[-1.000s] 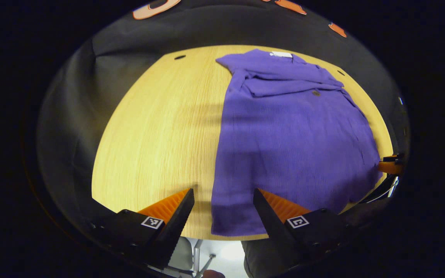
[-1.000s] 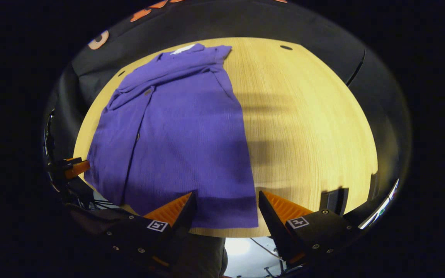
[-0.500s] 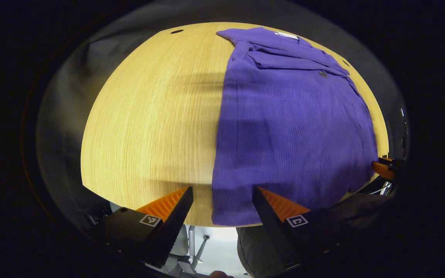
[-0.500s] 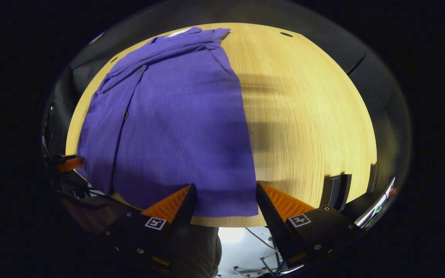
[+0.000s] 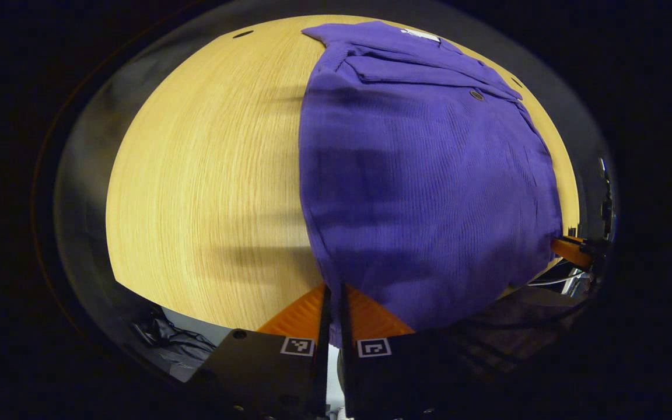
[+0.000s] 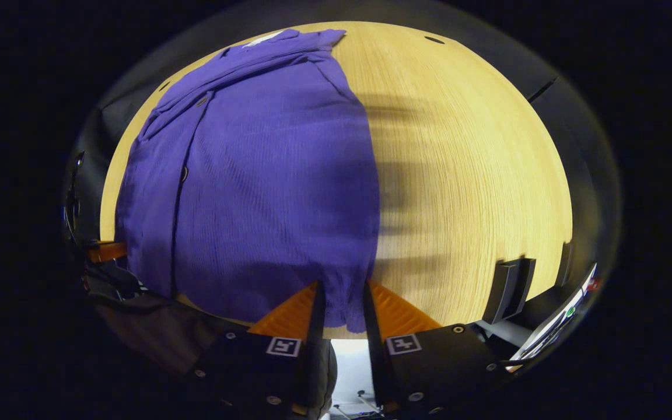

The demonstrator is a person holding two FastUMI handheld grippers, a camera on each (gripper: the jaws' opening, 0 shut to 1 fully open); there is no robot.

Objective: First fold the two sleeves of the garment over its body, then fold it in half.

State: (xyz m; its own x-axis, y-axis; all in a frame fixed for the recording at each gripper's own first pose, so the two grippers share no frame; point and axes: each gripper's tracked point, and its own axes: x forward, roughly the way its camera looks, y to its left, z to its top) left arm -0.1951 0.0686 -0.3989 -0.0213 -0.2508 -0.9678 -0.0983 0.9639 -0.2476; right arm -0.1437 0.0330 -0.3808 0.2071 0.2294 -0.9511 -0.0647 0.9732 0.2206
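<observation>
A purple button-up garment (image 5: 423, 169) lies lengthwise on the wooden table (image 5: 207, 175), collar at the far end, both sleeves folded over its chest. My left gripper (image 5: 332, 291) is shut on the near hem at its left corner. In the right gripper view the same garment (image 6: 266, 175) fills the left half of the table, and my right gripper (image 6: 340, 291) is shut on the hem's right corner, cloth bunched between the fingers. The hem is lifted a little off the table's near edge. The other gripper's finger (image 5: 569, 251) peeks in at the far right of the left gripper view.
The table's (image 6: 476, 175) right half is bare wood with blurred shadows. A dark bracket (image 6: 508, 289) stands at its near right edge. Small holes (image 6: 434, 39) mark the far corners. Black cloth walls close in behind the table.
Both grippers moved down and forward to the near hem and went from open to shut on its two corners. The hem now bulges up off the table.
</observation>
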